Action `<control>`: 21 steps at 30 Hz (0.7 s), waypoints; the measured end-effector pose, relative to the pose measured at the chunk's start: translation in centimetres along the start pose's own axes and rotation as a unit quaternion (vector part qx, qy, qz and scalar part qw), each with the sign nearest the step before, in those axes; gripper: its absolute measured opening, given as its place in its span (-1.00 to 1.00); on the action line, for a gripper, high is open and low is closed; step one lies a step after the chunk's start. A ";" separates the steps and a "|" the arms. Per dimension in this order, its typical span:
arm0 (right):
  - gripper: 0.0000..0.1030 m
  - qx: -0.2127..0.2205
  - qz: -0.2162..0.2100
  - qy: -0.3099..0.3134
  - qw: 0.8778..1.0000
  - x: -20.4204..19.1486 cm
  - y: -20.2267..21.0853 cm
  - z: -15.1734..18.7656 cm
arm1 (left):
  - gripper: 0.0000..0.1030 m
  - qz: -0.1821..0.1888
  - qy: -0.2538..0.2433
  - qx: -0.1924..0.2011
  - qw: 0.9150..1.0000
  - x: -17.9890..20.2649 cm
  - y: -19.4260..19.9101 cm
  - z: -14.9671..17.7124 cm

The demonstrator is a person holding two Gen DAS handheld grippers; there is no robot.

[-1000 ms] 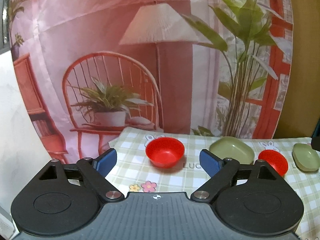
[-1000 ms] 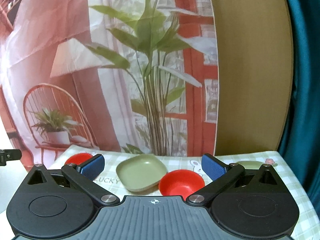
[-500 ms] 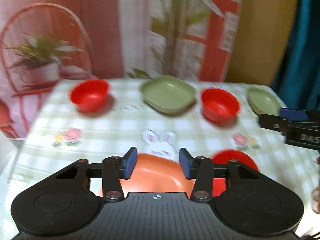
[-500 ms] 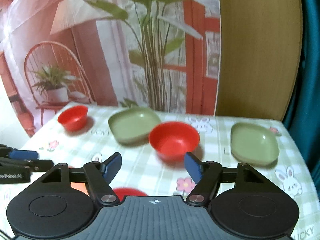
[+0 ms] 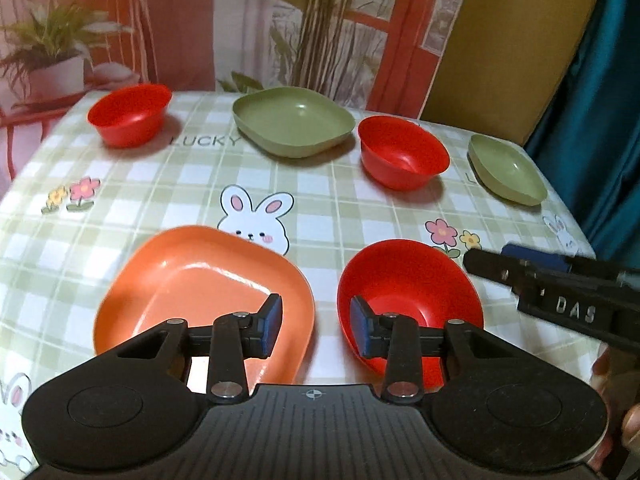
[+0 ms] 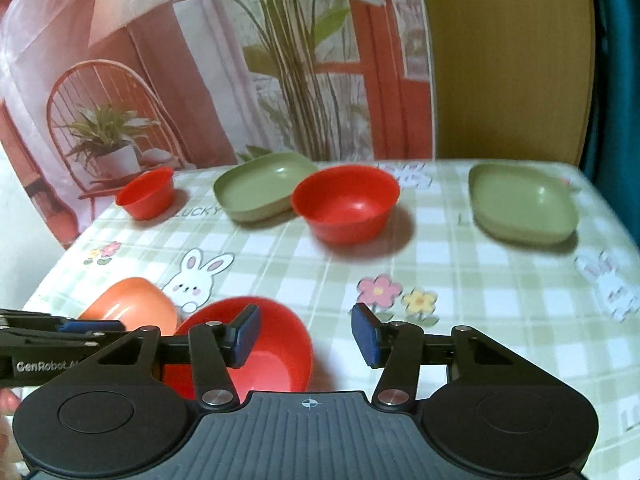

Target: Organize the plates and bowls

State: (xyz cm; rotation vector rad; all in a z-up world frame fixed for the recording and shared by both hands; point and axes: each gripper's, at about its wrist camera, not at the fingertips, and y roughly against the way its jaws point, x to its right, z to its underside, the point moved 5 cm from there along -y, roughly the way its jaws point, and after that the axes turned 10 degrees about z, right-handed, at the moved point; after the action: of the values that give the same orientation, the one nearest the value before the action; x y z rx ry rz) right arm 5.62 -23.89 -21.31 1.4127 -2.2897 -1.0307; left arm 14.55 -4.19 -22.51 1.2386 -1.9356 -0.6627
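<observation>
Three red bowls (image 5: 402, 152), three plates (image 5: 294, 120).

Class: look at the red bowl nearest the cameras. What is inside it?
The near red bowl shows only bare red plastic inside. The left tool's finger and body cover its nearest part, so that bit cannot be checked.

The orange plate (image 6: 132, 304) sits mostly hidden behind the left hand-held gripper (image 6: 60, 330).

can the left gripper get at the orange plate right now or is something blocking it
Probably yes. The left gripper hangs open just over the orange plate's near right rim, nothing lying between. The red bowl sits close beside, apart from the plate.
</observation>
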 end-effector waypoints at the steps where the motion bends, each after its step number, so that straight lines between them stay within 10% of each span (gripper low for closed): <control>1: -0.08 0.000 -0.002 -0.001 1.000 0.1 0.0 0.2 | -0.23 -0.003 0.006 0.002 1.000 -0.1 0.0 0.0; 15: -0.08 -0.009 -0.004 0.003 1.000 0.5 -0.3 1.1 | -0.22 -0.011 -0.022 0.012 1.000 1.7 0.4 0.3; 21: -0.37 -0.018 0.007 0.007 1.000 0.6 -0.7 1.6 | -0.29 -0.009 -0.022 0.005 1.000 1.5 0.2 0.9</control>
State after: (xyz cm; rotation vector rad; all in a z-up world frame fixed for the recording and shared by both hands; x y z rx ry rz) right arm 4.96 -23.94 -23.00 1.3837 -2.2576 -1.0488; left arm 13.29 -5.43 -22.42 1.2582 -1.9687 -0.6958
